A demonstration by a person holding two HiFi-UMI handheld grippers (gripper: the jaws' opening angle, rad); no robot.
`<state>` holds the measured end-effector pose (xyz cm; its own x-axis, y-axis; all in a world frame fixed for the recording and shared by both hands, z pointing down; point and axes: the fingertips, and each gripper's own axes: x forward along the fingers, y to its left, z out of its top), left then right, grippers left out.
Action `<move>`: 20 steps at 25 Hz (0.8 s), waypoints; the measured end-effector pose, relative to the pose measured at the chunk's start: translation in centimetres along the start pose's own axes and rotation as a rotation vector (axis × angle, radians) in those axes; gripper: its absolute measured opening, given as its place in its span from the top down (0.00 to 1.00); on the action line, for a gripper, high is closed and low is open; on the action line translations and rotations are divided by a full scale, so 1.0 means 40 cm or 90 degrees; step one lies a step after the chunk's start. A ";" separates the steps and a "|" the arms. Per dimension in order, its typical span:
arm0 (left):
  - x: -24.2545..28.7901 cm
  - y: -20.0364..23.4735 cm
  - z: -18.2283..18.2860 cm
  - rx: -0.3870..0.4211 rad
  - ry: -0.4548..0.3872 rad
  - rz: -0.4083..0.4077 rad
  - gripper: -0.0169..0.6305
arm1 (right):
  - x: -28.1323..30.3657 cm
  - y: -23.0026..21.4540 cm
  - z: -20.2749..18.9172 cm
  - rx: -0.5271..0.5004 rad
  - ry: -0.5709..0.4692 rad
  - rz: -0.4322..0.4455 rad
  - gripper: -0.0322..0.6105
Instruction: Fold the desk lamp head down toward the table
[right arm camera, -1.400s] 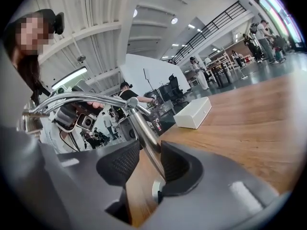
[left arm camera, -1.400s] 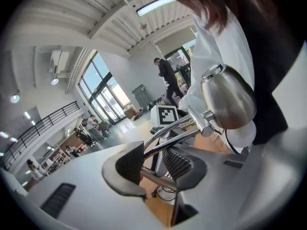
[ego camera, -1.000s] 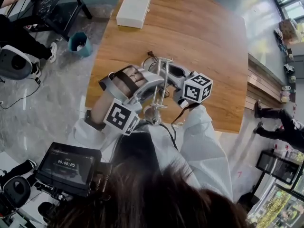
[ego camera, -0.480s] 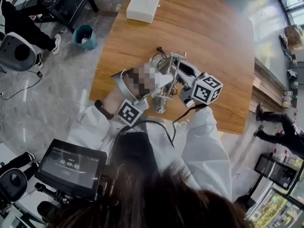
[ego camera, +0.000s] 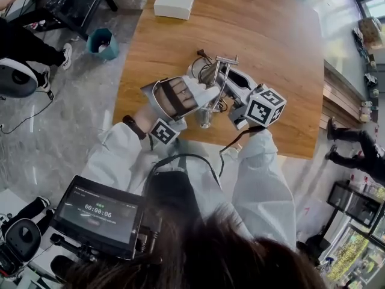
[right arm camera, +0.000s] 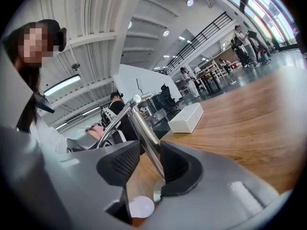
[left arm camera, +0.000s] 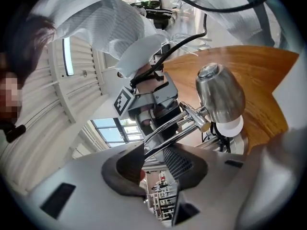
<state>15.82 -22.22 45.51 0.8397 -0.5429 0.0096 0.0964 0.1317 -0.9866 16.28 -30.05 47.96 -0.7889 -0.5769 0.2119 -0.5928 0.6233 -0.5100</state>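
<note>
Lamp head (ego camera: 204, 120) apparently lower, closer to the table (ego camera: 283, 35) than before.

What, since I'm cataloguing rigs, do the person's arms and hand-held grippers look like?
The left hand-held gripper and right hand-held gripper: grey shells, black pads, each bearing a white cube with black square markers; white sleeves, a dark wristband, a black cable.

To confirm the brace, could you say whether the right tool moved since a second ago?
No; the right tool keeps its spot by the table's near edge.
</note>
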 end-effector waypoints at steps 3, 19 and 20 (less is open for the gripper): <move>-0.002 0.000 0.002 -0.005 0.002 0.016 0.78 | -0.002 0.001 -0.002 -0.002 -0.006 -0.009 0.75; -0.027 -0.009 -0.028 -0.158 0.071 0.003 0.69 | 0.007 0.007 -0.013 0.019 -0.003 -0.041 0.75; -0.034 -0.007 -0.040 -0.202 0.087 0.000 0.67 | 0.007 0.006 -0.012 0.020 -0.002 -0.039 0.75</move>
<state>13.78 -22.85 45.51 0.7578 -0.6524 0.0083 -0.0934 -0.1211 -0.9882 15.82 -29.81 48.31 -0.7511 -0.6146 0.2408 -0.6340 0.5701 -0.5226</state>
